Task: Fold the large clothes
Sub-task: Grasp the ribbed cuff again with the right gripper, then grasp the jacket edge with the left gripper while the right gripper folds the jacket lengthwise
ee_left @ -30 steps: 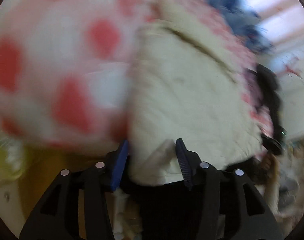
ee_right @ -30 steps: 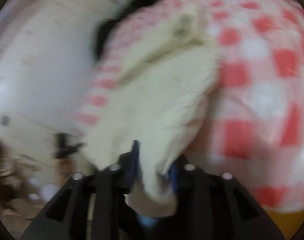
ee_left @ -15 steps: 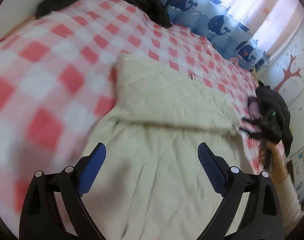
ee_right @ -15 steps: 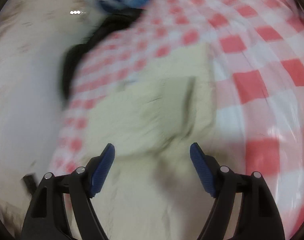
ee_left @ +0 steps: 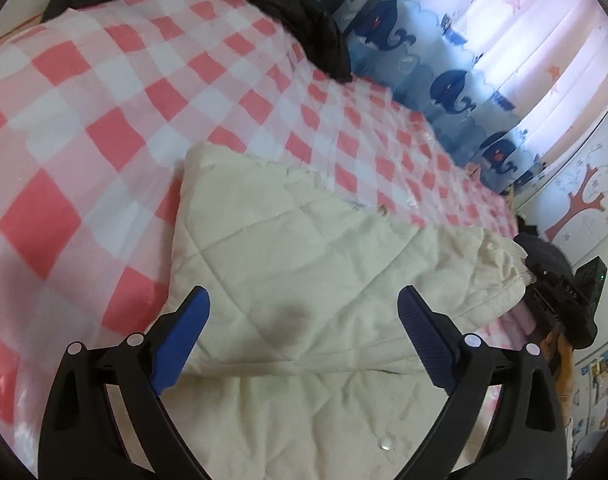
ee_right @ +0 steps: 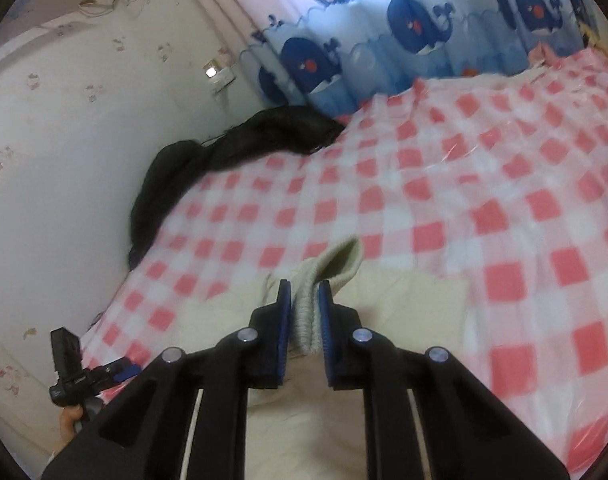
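Cream quilted garment (ee_left: 304, 280) lies folded at lower centre of the checked bedspread (ee_left: 104, 92), far edge straight. Right gripper (ee_right: 304, 304) has just closed, pinching its ribbed cuff (ee_right: 335, 264). Left gripper (ee_left: 304, 320) spread wide, nothing between. Open bedspread beyond; black clothing (ee_right: 224, 148) at upper-left edge.

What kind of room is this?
Most likely a child's bedroom. A bed covered in a pink and white checked sheet fills the view, whale-pattern curtains hang behind it, and a tree sticker decorates the wall. A cream quilted garment lies on the bed.
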Available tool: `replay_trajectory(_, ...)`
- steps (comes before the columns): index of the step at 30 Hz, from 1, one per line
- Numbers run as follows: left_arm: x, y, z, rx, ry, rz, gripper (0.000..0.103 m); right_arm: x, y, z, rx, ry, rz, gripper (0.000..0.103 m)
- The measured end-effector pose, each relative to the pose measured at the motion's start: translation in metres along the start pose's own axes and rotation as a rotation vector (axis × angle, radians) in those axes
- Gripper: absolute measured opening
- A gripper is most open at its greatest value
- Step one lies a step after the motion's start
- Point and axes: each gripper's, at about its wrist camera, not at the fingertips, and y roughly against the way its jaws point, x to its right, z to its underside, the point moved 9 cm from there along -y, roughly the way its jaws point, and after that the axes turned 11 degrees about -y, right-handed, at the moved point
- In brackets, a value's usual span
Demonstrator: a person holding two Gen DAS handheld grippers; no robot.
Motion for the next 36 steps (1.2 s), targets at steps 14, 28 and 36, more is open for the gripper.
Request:
replay_trajectory(14,-0.008,-0.044,0.025,-0.138,-0.039,-0.061,0.093,0.031,-0.015,0.033,-0.019,0.156,0.147,0.051)
replay_trajectory(28,-0.070,0.119,0.119,-0.295,-0.136,-0.064,0.093,0.060,0.044,0.133,-0.426,0.107,0.167,0.090)
replay_trajectory(36,-0.088,0.182,0.251,-0.420,0.076,0.221,0.093,0.110,0.154,0.255,-0.629,-0.149,0.046,0.090)
